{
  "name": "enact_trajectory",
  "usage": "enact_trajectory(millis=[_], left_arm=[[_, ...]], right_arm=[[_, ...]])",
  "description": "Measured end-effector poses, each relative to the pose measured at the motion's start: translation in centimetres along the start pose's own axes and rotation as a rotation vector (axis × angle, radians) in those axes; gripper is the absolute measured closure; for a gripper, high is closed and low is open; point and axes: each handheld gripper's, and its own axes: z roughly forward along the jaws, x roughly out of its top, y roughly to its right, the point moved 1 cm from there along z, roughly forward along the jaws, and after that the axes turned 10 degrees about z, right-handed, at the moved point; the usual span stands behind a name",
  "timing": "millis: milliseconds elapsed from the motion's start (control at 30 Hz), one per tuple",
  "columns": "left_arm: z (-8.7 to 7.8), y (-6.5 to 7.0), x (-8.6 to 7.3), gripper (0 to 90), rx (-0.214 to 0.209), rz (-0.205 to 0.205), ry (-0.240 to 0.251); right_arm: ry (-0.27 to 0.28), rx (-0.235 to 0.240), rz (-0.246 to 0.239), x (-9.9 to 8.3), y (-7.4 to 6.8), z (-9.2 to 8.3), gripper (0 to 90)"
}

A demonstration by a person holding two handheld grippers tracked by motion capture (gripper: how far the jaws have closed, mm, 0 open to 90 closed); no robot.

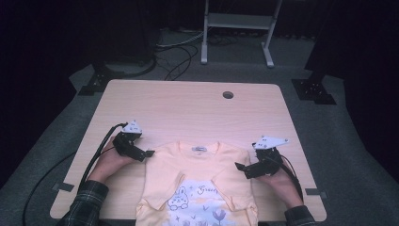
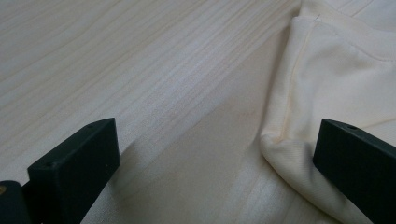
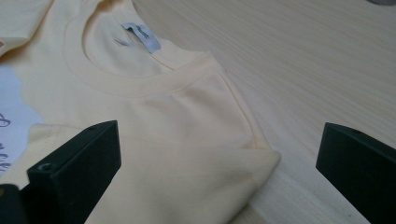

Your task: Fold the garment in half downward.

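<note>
A pale yellow T-shirt [image 1: 197, 183] with a rabbit print lies face up at the near middle of the table, both sleeves folded in over its front. My left gripper [image 1: 149, 154] stands open at the shirt's left shoulder; in the left gripper view the folded shoulder edge [image 2: 280, 140] lies just inside the right jaw. My right gripper [image 1: 241, 168] is open at the right shoulder; the folded shoulder corner [image 3: 252, 163] lies between its jaws, with the collar and its white label [image 3: 140, 35] beyond.
The light wooden table [image 1: 188, 108] has a round cable hole [image 1: 228, 94] near its far edge. Cables trail from both grippers off the table. A metal stand [image 1: 237, 28] is on the floor behind the table.
</note>
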Motion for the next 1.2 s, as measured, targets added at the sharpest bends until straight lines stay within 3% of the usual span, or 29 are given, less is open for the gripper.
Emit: enact_trajectory(millis=[67, 200, 267, 400, 767, 967, 1200], left_arm=[[0.0, 0.0, 0.0, 0.1, 0.000, -0.001, 0.001], [0.0, 0.0, 0.0, 0.1, -0.001, -0.001, 0.002], [0.0, 0.0, 0.0, 0.1, 0.000, -0.001, 0.002], [0.0, 0.0, 0.0, 0.1, 0.001, -0.001, 0.003], [0.0, 0.0, 0.0, 0.1, 0.001, 0.000, 0.002], [0.0, 0.0, 0.0, 0.1, 0.000, 0.001, 0.002], [0.0, 0.0, 0.0, 0.0, 0.001, 0.000, 0.002]], right_arm=[[-0.025, -0.010, -0.004, 0.2, 0.7, 0.2, 0.0], [-0.019, -0.006, -0.002, 0.7, 1.9, 0.5, 0.0], [-0.023, -0.034, -0.012, 1.1, 3.1, 0.8, 0.0], [-0.018, -0.045, 0.012, 0.9, 4.1, 1.1, 0.0], [-0.044, -0.059, 0.017, 0.5, 4.8, 1.6, 0.0], [-0.083, -0.092, -0.015, 0.1, 4.8, 2.2, 0.0], [-0.086, -0.110, 0.013, -0.1, 5.4, 2.7, 0.0]])
